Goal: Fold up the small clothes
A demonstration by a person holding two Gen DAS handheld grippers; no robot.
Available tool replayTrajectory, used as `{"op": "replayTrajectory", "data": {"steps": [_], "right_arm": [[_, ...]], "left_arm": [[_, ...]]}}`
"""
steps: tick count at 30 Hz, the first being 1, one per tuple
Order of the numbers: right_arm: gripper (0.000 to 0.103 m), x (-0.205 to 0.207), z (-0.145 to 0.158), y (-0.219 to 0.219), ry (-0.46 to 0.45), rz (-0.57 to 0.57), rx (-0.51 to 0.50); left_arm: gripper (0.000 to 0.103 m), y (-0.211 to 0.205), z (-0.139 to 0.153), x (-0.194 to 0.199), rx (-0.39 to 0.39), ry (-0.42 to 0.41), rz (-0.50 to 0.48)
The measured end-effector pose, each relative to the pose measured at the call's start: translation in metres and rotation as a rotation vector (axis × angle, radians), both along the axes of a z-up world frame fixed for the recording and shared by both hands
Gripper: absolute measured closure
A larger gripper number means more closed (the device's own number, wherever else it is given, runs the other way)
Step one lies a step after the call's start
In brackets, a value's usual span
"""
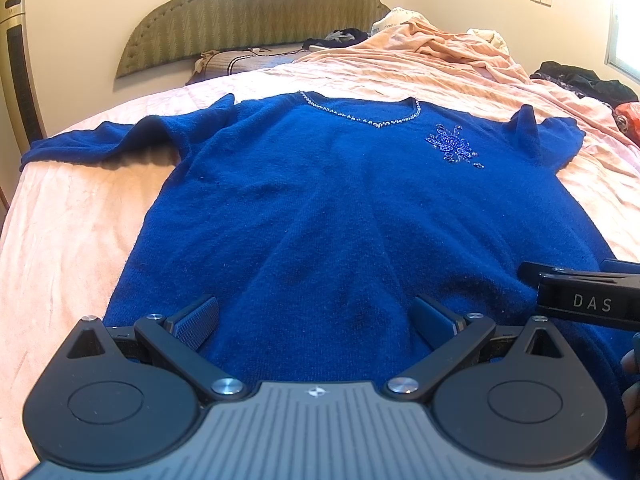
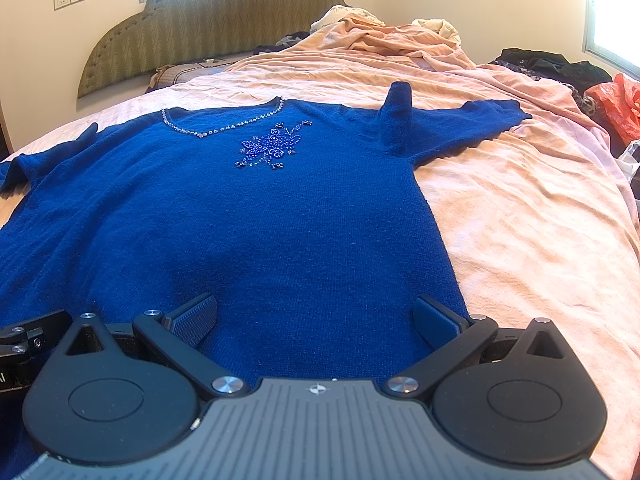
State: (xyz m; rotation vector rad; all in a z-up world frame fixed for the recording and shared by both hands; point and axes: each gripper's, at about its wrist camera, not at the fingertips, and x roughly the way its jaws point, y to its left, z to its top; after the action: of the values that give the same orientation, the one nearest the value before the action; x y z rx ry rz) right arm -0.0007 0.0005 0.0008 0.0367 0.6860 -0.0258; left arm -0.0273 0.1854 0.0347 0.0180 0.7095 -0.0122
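We saw the blue sweater (image 1: 320, 208) spread face up and flat on the bed (image 1: 72, 240), sleeves out left and right, no fold made. Our left tongs (image 1: 316, 324) and right tongs (image 2: 316, 322) hung apart, empty, over its near hem.

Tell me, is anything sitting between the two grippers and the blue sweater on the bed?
Nothing visible. The blue sweater lies flat, with the left gripper and right gripper both open directly over its lower part.
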Motion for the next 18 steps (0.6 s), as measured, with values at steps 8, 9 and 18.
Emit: {"op": "replayTrajectory", "data": {"steps": [8,9,18], "right_arm": [[0.0,-0.0002,-0.0002,-0.0004,0.0,0.0,0.002],[0.0,-0.0005,0.0001,-0.0005,0.0,0.0,0.003],[0.0,-0.0006,0.0001,0.0,0.0,0.0,0.003]], "left_arm": [[0.0,-0.0007,0.0001,0.0,0.0,0.0,0.002],[0.0,-0.0007,0.0001,0.0,-0.001,-0.001,0.003],[0.0,-0.0017,0.0001,0.0006,0.004,0.0,0.005]]}}
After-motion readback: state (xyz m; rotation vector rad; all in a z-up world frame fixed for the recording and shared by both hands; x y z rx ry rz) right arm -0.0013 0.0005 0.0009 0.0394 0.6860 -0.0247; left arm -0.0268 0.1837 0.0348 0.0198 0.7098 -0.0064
